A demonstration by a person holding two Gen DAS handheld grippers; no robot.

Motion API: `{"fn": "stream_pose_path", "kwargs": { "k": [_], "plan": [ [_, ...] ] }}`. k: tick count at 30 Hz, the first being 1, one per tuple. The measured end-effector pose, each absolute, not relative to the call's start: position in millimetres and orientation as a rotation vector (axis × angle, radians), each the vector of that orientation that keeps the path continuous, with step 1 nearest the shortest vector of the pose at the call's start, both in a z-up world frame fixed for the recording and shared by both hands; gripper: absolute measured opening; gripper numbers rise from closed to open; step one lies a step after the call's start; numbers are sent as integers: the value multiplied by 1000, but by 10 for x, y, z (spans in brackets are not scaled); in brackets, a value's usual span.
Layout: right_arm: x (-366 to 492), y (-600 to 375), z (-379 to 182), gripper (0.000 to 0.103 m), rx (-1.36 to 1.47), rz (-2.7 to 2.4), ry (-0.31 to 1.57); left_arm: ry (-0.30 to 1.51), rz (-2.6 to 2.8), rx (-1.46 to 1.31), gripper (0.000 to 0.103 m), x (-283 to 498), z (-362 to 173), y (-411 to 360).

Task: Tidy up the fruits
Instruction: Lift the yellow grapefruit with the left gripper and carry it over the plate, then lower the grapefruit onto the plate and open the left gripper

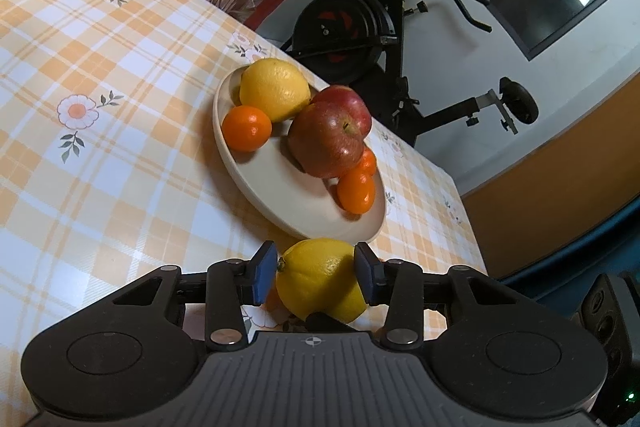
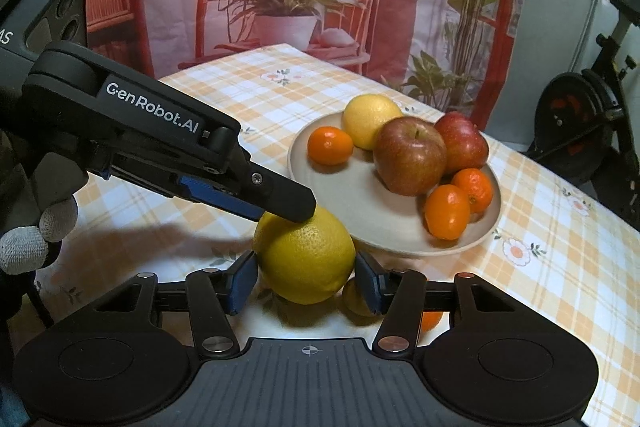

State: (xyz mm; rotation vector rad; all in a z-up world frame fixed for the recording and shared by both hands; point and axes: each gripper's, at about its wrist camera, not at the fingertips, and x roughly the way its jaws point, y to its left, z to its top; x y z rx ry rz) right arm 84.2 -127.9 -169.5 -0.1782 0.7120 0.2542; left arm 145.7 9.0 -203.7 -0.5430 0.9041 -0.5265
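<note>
On the checked tabletop (image 2: pixel 248 83), at 6 o'clock of the plate (image 2: pixel 360 195), we find a lemon (image 2: pixel 306 259) between both grippers. We see the left gripper (image 1: pixel 316 273) and the right gripper (image 2: pixel 306 281) each with fingers against its sides, clamped on it. The plate holds another lemon (image 2: pixel 370 119), two apples (image 2: pixel 410 159) and three tangerines (image 2: pixel 330 145).

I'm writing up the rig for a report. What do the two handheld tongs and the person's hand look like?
Both tongs, left and right, are matte black with blue pads, silver pivot screws, round side housings and a ribbed grey plate bearing a crosshair mark. The left one reads "GenRobot.AI" in white. The hand wears a dark glove with grey fingertips.
</note>
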Motion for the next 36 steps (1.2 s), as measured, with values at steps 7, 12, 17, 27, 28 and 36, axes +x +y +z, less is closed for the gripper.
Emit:
{"fn": "stream_pose_path", "kwargs": {
  "k": [7, 12, 17, 27, 28, 36],
  "plan": [
    [844, -1256, -1650, 49, -177, 257, 690, 891, -520, -551, 44, 1451, -1993, 129],
    [850, -1245, -1600, 49, -166, 253, 662, 864, -518, -541, 44, 1455, -1914, 155],
    [905, -1240, -1507, 49, -166, 247, 626, 826, -523, -516, 44, 1517, -1775, 164],
    [1241, -1315, -1442, 49, -145, 236, 607, 808, -516, -471, 44, 1838, -1676, 130],
    [1291, -1326, -1454, 49, -137, 235, 611, 810, -513, -467, 44, 1867, -1682, 127],
    [1526, -1381, -1611, 49, -83, 230, 661, 858, -496, -458, 44, 2064, -1812, 120]
  ]
}}
